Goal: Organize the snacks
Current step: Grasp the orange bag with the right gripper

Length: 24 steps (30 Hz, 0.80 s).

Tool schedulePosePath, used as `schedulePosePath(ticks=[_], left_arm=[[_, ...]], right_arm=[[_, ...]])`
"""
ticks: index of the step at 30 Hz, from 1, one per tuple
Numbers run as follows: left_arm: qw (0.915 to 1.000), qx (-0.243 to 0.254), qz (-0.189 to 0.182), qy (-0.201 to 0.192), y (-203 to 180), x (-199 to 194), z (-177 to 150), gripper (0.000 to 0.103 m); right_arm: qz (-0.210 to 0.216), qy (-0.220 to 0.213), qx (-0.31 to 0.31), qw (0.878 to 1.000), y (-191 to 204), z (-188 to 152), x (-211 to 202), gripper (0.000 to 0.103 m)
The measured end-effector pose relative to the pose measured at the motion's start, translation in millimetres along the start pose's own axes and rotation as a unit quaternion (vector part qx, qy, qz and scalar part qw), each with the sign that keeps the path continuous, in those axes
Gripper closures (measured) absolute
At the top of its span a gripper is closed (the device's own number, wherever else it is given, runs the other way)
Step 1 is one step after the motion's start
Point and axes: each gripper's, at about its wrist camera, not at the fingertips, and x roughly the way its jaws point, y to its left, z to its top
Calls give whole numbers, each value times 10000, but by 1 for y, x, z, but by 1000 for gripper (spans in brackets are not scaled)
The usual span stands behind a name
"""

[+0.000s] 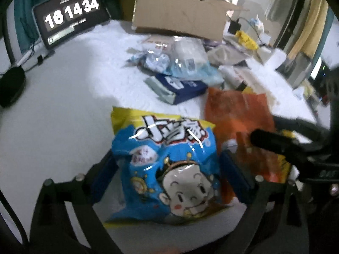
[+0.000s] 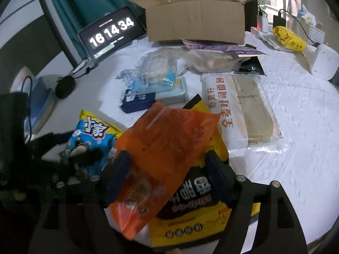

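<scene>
Snacks lie scattered on a white surface (image 2: 296, 116) in front of an open cardboard box (image 2: 195, 25), the likely destination. Left gripper (image 1: 167, 169) straddles a blue chip bag (image 1: 167, 169), its fingers spread on either side of the bag; whether the pads touch the film cannot be told. Right gripper (image 2: 167, 173) likewise brackets an orange packet (image 2: 165, 148) that overlaps a yellow packet (image 2: 203, 218), fingers spread and not visibly pinching. Step in hand, by judgement: picking up one bag per gripper, early in the task, since a bread pack (image 2: 239, 110), a navy box (image 2: 137, 101) and clear wrapped items (image 2: 161, 78) wait ahead of both grippers. Next move calls for closing gently on the thin film, separating orange from yellow, then carrying forward to the box
</scene>
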Motion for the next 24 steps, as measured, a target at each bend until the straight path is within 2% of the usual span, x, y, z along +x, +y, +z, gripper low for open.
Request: schedulePosePath(ticks=[3,6,8,10,12,15,18,24], left_arm=[[10000,8,3,-38,1,1,3,6],[9999,101,15,-91,0,2,2,8],[9998,124,22,-124,1,1,2,13],[9997,171,37,-145,3,0,2,18],[9998,143,-16,-153,5,-1,3,24],[9997,6,-125,-197,11,-4,5,37],[9996,-11,-128,-258,12,-8,9,43],[9994,0,-165,-312,10,-10,15,44]], right_arm=[[23,-9,-101,9999,6,4,10,16],[95,-57,-165,9998,11,10,16,16],[132,-29,-272,9995,17,12,21,22],[294,-27,-471,9985,26,12,24,46],[296,-69,-665,9973,36,13,23,57],[260,-104,-784,9965,41,17,21,63],[329,-170,-612,9974,32,21,14,68],[261,-546,-497,9969,15,39,-15,70]])
